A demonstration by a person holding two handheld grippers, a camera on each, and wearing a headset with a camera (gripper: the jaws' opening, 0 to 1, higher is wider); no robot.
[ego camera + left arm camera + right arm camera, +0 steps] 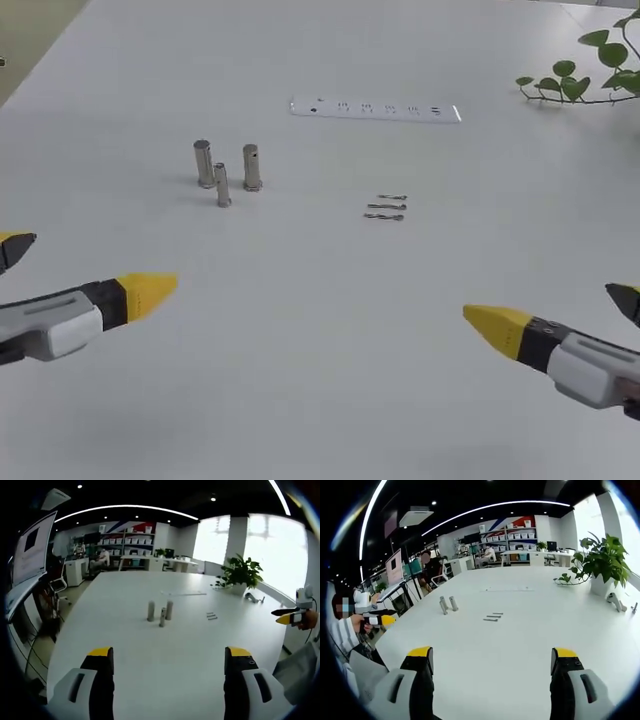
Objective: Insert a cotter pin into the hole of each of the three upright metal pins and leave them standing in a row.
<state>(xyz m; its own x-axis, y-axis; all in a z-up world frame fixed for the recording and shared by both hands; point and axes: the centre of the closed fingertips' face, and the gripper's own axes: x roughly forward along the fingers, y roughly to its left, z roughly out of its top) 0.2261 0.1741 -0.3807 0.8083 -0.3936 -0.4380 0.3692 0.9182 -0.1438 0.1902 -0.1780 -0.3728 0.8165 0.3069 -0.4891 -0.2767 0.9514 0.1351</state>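
Observation:
Three upright metal pins point(222, 186) stand close together on the white table point(300, 330), left of centre; from the left gripper they show as a cluster point(162, 616). Three cotter pins point(386, 207) lie side by side to their right, also seen as cotter pins point(492, 616) from the right gripper. My left gripper point(85, 268) hovers open at the near left, its jaws wide apart with nothing between them point(169, 652). At the near right my right gripper point(555, 310) is open as well, holding nothing point(492, 652). Both are well short of the parts.
A white power strip point(376, 110) lies behind the pins. A potted plant point(590, 70) trails leaves over the far right corner. A small grey object point(615, 601) rests near the plant. Bare tabletop spreads between the grippers and the parts.

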